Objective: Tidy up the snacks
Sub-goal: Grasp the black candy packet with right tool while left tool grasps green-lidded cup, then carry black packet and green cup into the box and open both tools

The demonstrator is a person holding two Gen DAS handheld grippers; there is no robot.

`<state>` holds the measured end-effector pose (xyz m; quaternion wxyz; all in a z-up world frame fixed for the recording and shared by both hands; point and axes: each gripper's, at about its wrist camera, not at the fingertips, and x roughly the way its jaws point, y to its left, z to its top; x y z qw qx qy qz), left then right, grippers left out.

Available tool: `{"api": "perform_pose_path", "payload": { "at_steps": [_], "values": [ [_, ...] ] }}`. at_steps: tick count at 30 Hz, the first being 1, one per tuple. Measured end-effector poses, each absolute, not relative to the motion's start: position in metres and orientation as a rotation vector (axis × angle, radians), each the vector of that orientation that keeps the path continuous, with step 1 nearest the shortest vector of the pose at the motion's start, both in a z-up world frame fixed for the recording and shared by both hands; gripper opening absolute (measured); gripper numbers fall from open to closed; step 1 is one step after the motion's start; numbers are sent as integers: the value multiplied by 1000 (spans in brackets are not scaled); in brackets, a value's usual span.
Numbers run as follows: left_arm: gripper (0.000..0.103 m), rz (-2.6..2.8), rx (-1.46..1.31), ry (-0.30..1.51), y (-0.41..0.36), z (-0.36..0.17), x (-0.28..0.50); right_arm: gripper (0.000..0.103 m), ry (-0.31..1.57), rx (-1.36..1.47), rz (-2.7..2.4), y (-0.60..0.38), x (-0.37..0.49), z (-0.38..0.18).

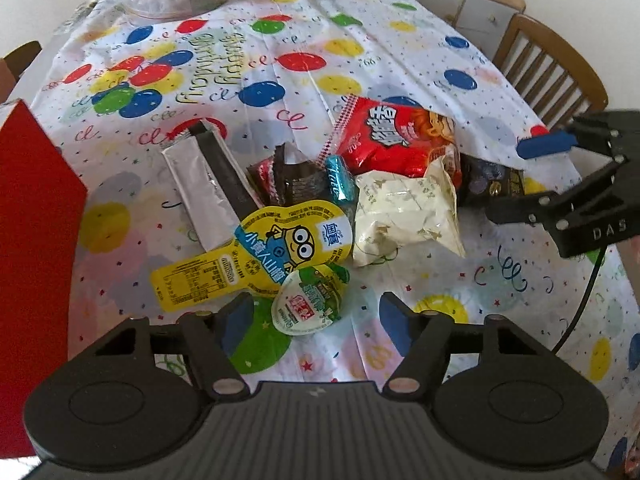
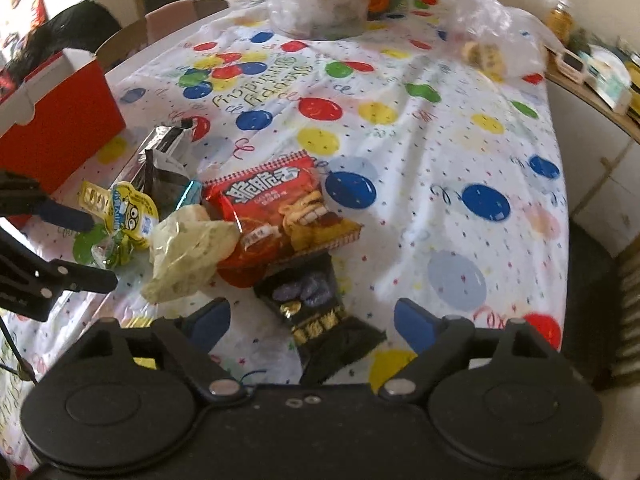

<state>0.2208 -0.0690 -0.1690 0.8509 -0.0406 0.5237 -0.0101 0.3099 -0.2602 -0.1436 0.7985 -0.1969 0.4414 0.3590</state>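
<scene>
A heap of snacks lies on the balloon-print tablecloth (image 1: 420,60): a red chip bag (image 1: 392,140) (image 2: 272,216), a cream packet (image 1: 404,212) (image 2: 188,256), a yellow cartoon jelly cup (image 1: 292,236) (image 2: 132,212), a silver wrapper (image 1: 200,184) and a teal candy (image 1: 340,180). My left gripper (image 1: 316,320) (image 2: 86,246) is open, its fingers either side of a small green-lidded jelly cup (image 1: 310,304) without touching it. My right gripper (image 2: 312,324) (image 1: 532,180) is open and straddles a black snack packet (image 2: 316,312) (image 1: 492,184), pads apart from it.
A red box (image 1: 32,220) (image 2: 60,120) stands at the left, open at the top. A clear plastic tub (image 2: 316,0) and a plastic bag of biscuits (image 2: 492,40) sit at the far end. A wooden chair (image 1: 552,68) stands beside the table's right edge.
</scene>
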Motion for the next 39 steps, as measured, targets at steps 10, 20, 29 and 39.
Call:
{"api": "perform_pose_path", "payload": {
  "at_steps": [10,20,29,39],
  "values": [
    [54,-17,-62,1109,-70,-175,225,62,988,-473,812,-250,323,-163],
    [35,-3,-39,1103,-69,-175,222,38,990,-462,783,-254,313,-164],
    [34,17,-88,1106,-67,-172,213,36,990,-392,721,-260,293,-157],
    [34,28,-151,1083,-62,-156,185,36,964,-292,657,-272,262,-133]
  ]
}}
